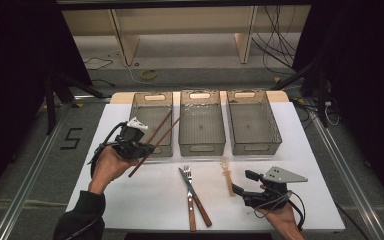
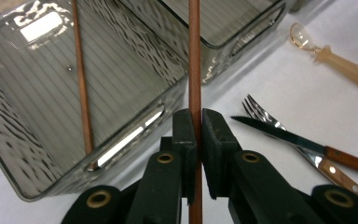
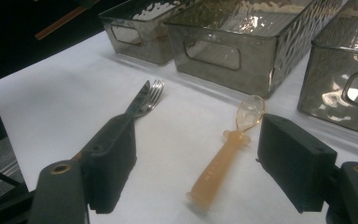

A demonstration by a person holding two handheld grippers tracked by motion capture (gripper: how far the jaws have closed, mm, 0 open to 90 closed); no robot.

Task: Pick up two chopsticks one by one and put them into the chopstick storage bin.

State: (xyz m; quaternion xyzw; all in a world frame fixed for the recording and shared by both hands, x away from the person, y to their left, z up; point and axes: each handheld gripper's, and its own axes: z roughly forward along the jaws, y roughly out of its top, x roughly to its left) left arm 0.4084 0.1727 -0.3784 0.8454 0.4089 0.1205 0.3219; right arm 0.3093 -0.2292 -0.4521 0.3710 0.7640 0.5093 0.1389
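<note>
Gripping one chopstick (image 2: pixel 195 70) between closed jaws, the left claw (image 1: pixel 139 148) holds it slanted over the left bin's (image 1: pixel 151 150) near rim; a second chopstick (image 2: pixel 82 84) already leans inside. The right claw (image 3: pixel 193 158) stands open, the spoon (image 3: pixel 226 151) lying lengthwise between its jaws. White surface (image 1: pixel 145 195); dark room, cables on floor.

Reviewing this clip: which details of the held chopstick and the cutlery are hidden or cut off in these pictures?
- Thin reddish-brown wooden chopstick clamped in the left gripper: left gripper view, top and bottom edges cut off both ends.
- Second chopstick in the left smoky clear plastic bin: its lower tip blurs behind the bin wall.
- Wooden-handled steel knife and fork: right gripper view, handles hidden behind the right gripper's jaw.
- Translucent amber spoon: high view, too small for its bowl shape.
</note>
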